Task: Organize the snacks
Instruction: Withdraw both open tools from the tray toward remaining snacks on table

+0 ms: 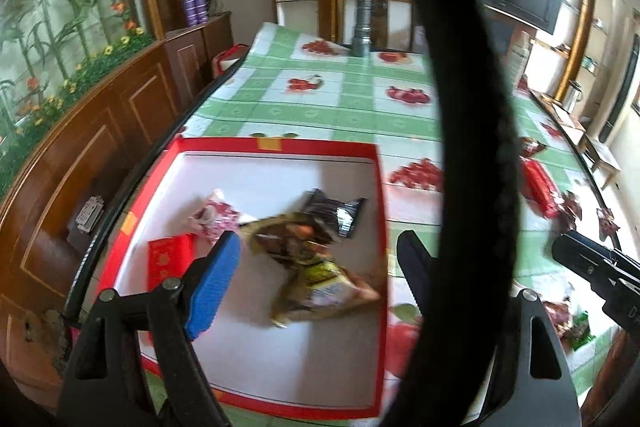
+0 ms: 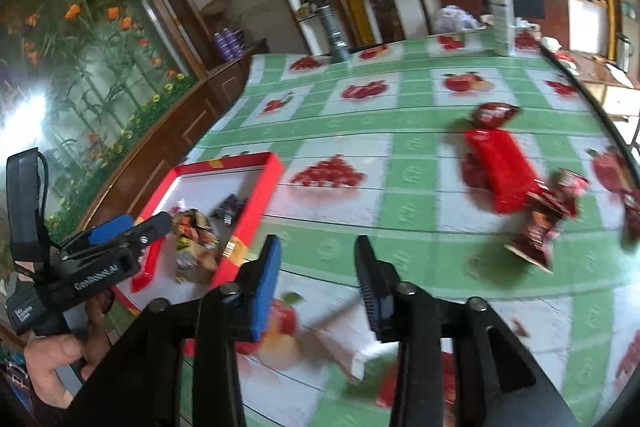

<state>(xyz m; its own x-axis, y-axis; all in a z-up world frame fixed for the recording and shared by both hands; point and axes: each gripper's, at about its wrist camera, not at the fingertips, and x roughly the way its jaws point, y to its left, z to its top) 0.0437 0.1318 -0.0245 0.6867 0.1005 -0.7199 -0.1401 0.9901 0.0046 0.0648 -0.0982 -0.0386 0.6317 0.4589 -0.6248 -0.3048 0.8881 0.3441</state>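
Observation:
A red-rimmed white tray [image 1: 378, 195] lies on the green checked tablecloth and holds a red packet [image 1: 170, 259], a pink packet [image 1: 216, 217], a black packet [image 1: 334, 213] and blurred gold-brown packets [image 1: 316, 267]. My left gripper [image 1: 316, 275] hovers over the tray, open, its fingers wide on either side of the gold-brown packets without touching them. My right gripper [image 2: 318, 283] is open over bare cloth right of the tray [image 2: 260, 199], nothing between its fingers. Further right lie a long red packet [image 2: 502, 167] and dark red wrappers [image 2: 540, 227]. A hand [image 2: 52, 359] holds the left gripper [image 2: 136, 225].
A thick black cable [image 1: 472, 107] loops across the left wrist view. A grey flask [image 2: 334, 35] and a white bottle [image 2: 502, 23] stand at the table's far edge. A wooden cabinet [image 1: 100, 147] runs along the left. A blurred packet [image 2: 380, 379] lies under the right gripper.

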